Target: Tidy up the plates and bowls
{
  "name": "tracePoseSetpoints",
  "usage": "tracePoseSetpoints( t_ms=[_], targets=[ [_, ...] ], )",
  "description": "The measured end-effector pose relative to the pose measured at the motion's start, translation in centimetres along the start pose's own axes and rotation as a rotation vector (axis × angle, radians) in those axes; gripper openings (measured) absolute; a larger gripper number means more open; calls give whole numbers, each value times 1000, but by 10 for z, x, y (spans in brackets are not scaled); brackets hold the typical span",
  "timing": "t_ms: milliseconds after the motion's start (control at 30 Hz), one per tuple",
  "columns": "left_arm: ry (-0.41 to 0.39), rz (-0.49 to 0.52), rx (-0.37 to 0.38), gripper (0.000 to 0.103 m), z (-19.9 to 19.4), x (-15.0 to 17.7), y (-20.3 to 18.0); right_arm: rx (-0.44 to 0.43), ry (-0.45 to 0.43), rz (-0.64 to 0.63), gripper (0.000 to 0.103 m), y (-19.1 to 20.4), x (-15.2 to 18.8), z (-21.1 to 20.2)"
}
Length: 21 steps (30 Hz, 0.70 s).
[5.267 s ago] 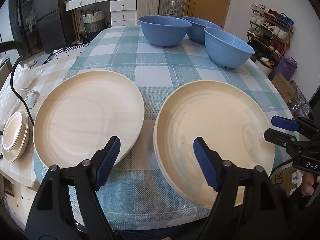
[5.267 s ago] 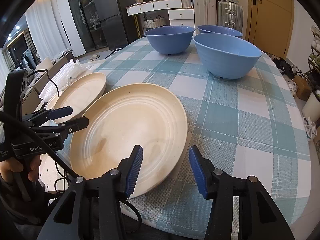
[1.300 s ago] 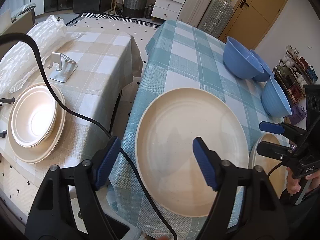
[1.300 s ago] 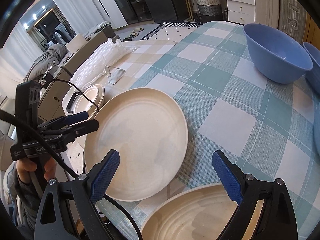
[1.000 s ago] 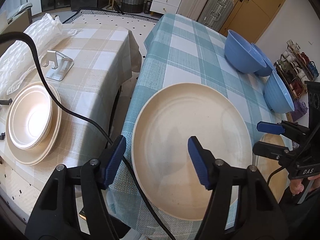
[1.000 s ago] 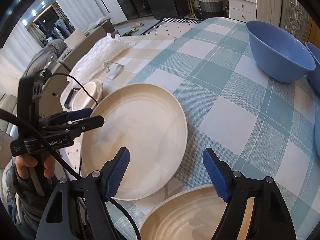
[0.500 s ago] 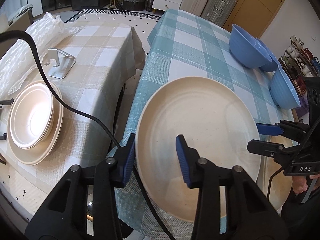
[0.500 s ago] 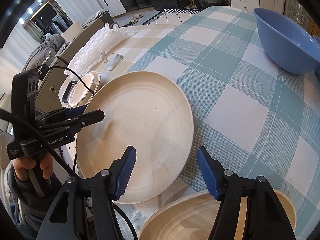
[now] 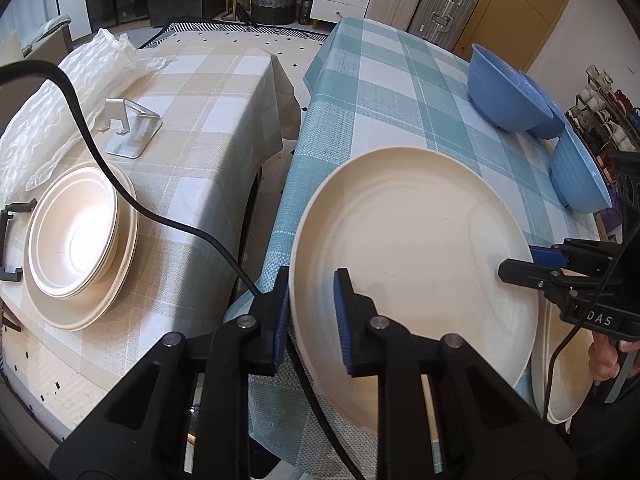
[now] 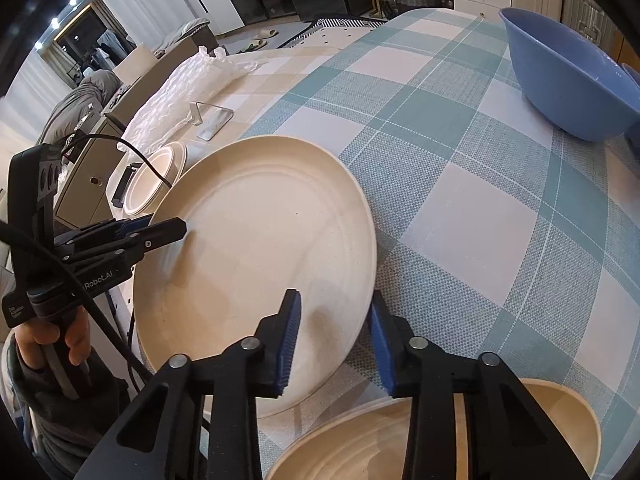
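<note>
A large cream plate (image 9: 416,248) (image 10: 260,248) is tilted at the near left corner of the teal checked table (image 9: 392,92). My left gripper (image 9: 310,304) is shut on its left rim, and it shows in the right wrist view (image 10: 168,230). My right gripper (image 10: 334,332) is closed down on the plate's right rim, and it shows in the left wrist view (image 9: 520,264). A second cream plate (image 10: 440,436) lies under my right gripper. Blue bowls (image 9: 504,96) (image 10: 568,76) stand at the far right.
A beige checked side table (image 9: 192,128) stands to the left across a gap. It holds a stack of cream bowls on a plate (image 9: 76,236), a metal phone stand (image 9: 128,128) and bubble wrap (image 9: 60,92). A black cable (image 9: 168,224) crosses it.
Both grippers moved in from open to closed on opposite rims of the left plate. The plate has tipped up off the table.
</note>
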State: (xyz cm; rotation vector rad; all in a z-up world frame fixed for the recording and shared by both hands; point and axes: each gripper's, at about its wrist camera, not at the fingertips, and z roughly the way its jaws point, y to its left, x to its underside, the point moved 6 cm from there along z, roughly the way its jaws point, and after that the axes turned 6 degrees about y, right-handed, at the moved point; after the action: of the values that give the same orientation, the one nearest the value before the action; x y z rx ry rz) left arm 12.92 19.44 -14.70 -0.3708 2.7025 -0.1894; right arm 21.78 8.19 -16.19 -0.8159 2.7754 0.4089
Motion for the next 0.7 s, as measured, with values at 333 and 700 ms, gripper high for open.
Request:
tracePoseSetpoints(
  t_ms=[333,700],
  targets=[
    [-12,-13,17,12,-3,2,4,60,-3,-10,18,-2,0,3],
    [-56,-11,6,12,-21,-1,1,38,-38,-21,17,3,3,-16]
  ],
)
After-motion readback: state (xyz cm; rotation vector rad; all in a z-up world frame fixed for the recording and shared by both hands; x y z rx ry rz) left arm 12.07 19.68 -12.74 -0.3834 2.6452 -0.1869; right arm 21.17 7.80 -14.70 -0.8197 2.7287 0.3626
